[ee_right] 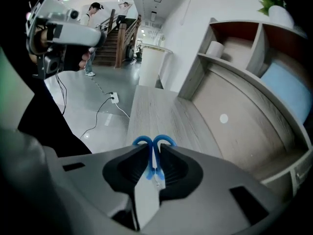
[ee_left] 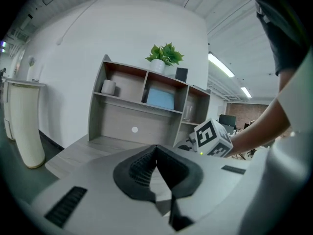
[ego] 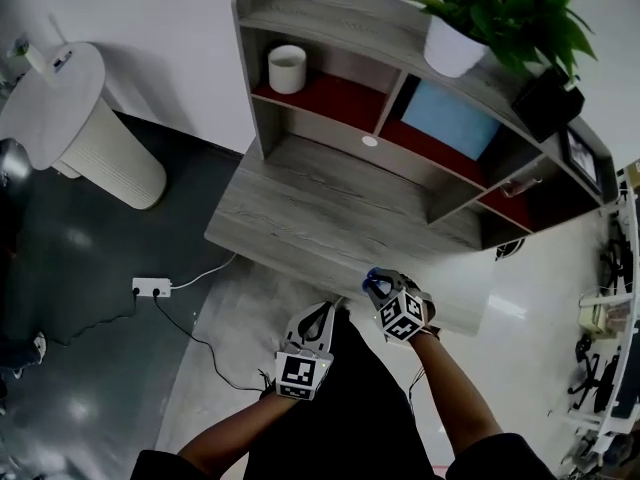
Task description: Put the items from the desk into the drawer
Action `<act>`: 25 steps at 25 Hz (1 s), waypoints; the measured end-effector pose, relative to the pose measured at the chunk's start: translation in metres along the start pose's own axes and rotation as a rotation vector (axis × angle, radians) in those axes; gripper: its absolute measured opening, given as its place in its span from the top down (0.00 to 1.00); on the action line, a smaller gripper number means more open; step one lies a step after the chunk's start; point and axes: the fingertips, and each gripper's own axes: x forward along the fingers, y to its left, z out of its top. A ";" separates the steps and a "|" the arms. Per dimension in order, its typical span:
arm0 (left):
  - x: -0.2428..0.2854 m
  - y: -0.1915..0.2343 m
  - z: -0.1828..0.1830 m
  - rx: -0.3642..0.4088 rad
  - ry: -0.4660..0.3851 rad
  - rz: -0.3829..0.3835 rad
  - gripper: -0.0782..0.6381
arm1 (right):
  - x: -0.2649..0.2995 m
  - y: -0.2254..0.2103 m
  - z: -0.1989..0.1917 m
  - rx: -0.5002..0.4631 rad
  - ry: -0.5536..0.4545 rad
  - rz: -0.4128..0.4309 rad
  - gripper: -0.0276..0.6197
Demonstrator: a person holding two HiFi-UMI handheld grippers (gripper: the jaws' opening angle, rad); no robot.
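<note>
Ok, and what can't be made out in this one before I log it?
Drawer: in no view; in the head view the desk top covers anything beneath it.
Blue-handled item: the right gripper view shows only two blue loops; the right hand-held gripper covers the rest with its jaws.
Black object beside the plant: head view, too dark and warped to identify.

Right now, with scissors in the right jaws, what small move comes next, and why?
Probably send the left gripper to pull the drawer open first: the right gripper is shut on the scissors above the desk edge, the left jaws are shut on nothing, and no view shows an open drawer.
</note>
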 end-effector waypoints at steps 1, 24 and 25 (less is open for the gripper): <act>-0.003 -0.006 -0.002 0.001 0.003 -0.007 0.87 | -0.008 0.003 -0.004 0.021 -0.005 -0.007 0.82; 0.009 -0.181 -0.062 0.027 0.078 -0.061 0.87 | -0.114 0.074 -0.165 0.105 -0.034 -0.031 0.82; 0.007 -0.185 -0.067 0.030 0.086 -0.056 0.87 | -0.111 0.077 -0.173 0.102 -0.033 -0.030 0.82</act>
